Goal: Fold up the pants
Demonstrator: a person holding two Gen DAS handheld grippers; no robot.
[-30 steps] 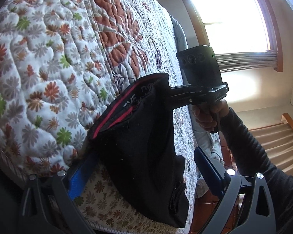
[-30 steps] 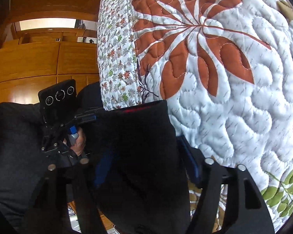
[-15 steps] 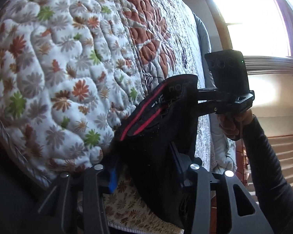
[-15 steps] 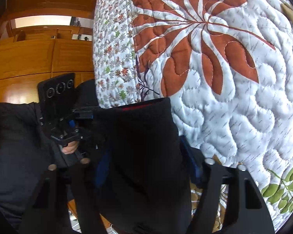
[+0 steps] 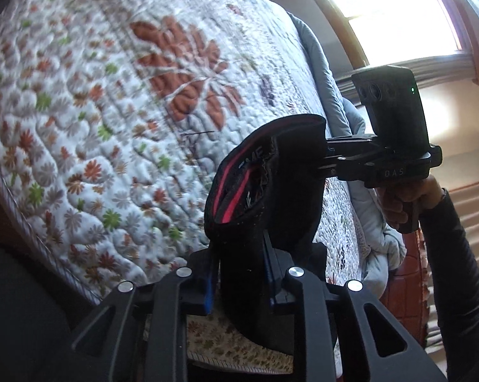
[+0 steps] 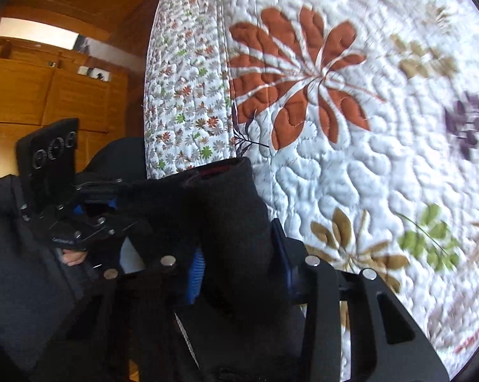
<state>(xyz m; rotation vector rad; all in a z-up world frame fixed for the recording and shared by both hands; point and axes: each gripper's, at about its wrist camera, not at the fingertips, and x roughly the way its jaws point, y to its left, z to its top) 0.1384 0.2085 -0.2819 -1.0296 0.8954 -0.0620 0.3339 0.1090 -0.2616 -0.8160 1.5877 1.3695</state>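
Note:
The black pants (image 5: 265, 191) with a red waistband stripe hang bunched between both grippers above the quilted bed. My left gripper (image 5: 239, 273) is shut on one part of the waistband, its blue pads pressing the cloth. My right gripper (image 6: 239, 264) is shut on the other part of the pants (image 6: 226, 222). In the left wrist view the right gripper (image 5: 328, 159) reaches into the cloth from the right. In the right wrist view the left gripper (image 6: 112, 203) grips it from the left. The lower legs are hidden below.
The floral quilt (image 5: 112, 127) covers the bed (image 6: 351, 159) under and beyond the pants. A bright window (image 5: 398, 16) is at the far right. Wooden cabinets (image 6: 48, 89) stand to the left. A grey blanket (image 5: 351, 175) hangs at the bed's far edge.
Both grippers closed from open onto the pants' waistband. The two grippers moved closer together and lifted the bunched cloth slightly off the bed edge.

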